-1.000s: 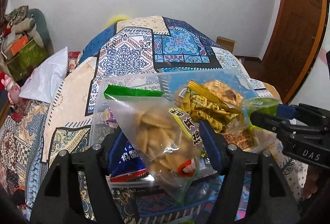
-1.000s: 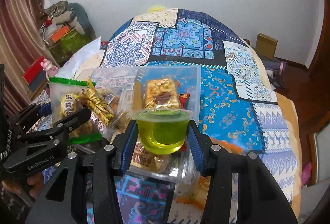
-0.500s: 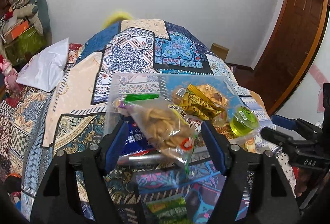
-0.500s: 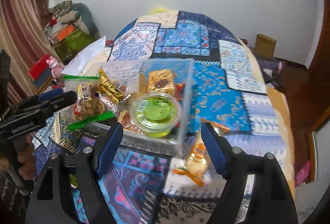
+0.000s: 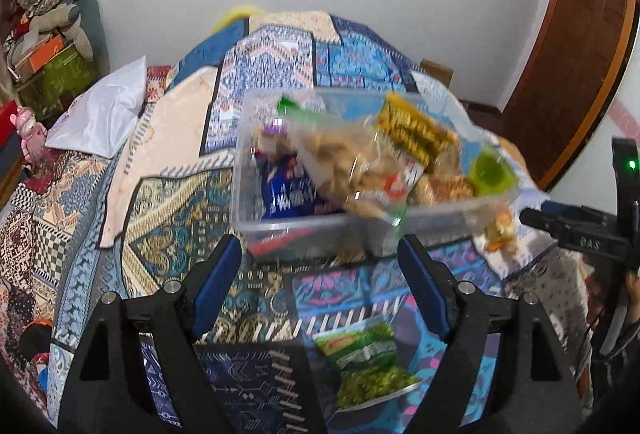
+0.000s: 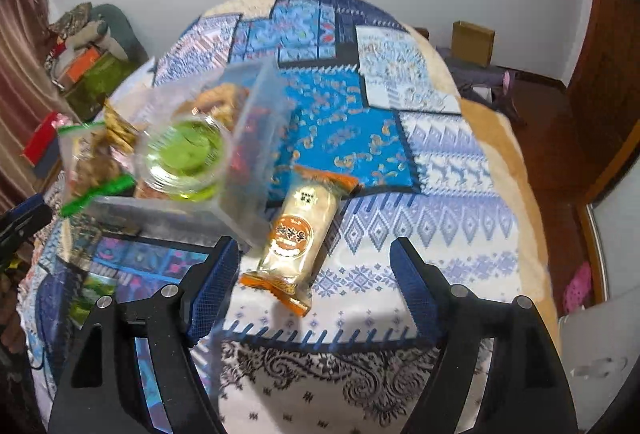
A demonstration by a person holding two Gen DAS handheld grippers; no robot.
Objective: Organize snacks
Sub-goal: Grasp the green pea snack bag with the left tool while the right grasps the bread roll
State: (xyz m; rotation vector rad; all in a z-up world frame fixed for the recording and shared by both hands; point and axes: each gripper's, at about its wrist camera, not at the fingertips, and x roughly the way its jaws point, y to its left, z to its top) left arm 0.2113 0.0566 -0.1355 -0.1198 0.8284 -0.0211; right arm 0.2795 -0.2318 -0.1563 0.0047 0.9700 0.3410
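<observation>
Released jelly cup (image 6: 182, 154) beyond opened fingers (image 6: 214, 286).

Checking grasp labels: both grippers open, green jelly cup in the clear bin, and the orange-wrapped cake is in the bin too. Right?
Not quite. The orange-wrapped cake is not in the clear bin; the right wrist view shows it lying on the quilt beside the bin. The rest stands: left gripper and right gripper are open, and the jelly cup sits in the bin.
</observation>
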